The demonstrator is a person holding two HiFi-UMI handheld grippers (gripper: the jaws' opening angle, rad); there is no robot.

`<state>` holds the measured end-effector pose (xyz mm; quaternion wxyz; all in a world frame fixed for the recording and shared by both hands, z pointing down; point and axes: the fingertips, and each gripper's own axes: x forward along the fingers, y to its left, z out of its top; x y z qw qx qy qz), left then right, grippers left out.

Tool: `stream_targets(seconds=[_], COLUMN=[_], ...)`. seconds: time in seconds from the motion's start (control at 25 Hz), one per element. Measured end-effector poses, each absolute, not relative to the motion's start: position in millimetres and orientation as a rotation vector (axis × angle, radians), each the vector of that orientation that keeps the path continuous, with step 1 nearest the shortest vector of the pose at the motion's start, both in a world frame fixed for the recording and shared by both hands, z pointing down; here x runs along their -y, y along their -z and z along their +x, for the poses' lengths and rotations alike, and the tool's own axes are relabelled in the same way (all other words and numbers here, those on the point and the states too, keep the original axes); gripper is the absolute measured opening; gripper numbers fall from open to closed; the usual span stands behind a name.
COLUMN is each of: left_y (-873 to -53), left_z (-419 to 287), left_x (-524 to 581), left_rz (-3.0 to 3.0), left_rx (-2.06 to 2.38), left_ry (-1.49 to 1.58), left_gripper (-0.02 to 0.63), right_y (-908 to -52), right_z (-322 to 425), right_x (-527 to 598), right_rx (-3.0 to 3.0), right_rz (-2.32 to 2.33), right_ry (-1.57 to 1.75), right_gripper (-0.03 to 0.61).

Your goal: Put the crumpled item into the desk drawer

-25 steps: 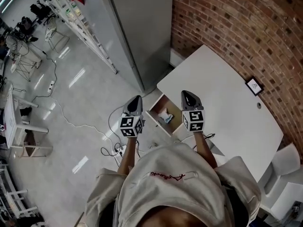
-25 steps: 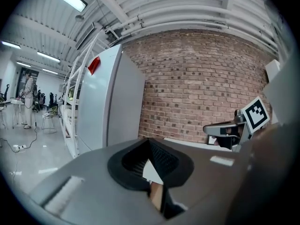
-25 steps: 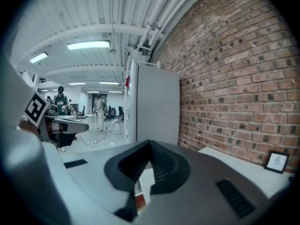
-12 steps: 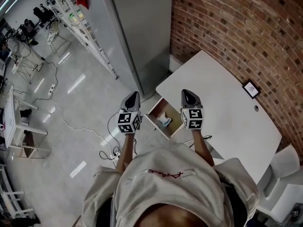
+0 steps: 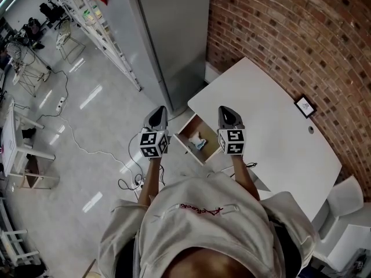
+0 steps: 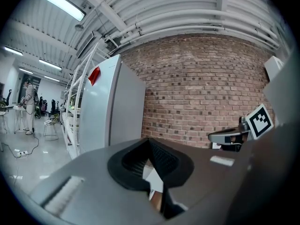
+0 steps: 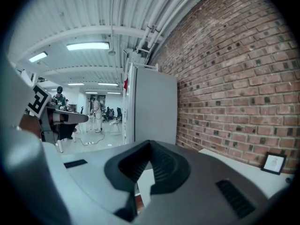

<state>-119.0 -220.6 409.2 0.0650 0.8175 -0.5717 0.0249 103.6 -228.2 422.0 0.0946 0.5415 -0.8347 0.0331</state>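
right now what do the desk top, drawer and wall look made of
Desk top: smooth matt white, likely laminate. Drawer: tan inside with a white front, probably wood board. Wall: red-brown brick with pale mortar lines.

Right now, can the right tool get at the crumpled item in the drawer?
Probably yes: the drawer stands open, the crumpled item lies uncovered inside, and the right tool hangs beside it with nothing between. Its jaws are together and must open first.

Smooth matt desk [image 5: 272,126], rough brick wall [image 5: 290,33], wood-lined drawer [image 5: 191,129] (floor [image 5: 87,126] glossy).
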Motion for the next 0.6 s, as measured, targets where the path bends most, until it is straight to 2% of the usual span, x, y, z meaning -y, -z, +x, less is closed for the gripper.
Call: stream_targets(seconds=[0.6], left_y=[-415.8], left_z=[-107.5], left_x=[215.1], left_rz=[2.466], left_rx=[1.707], left_ry=[-0.099], left_gripper=[0.009], right_y=[-423.8], right_z=[100.0], right_x=[225.4], right_rx=[2.485], right_rz=[1.548], right_ry=[-0.082], right_gripper=[0.012])
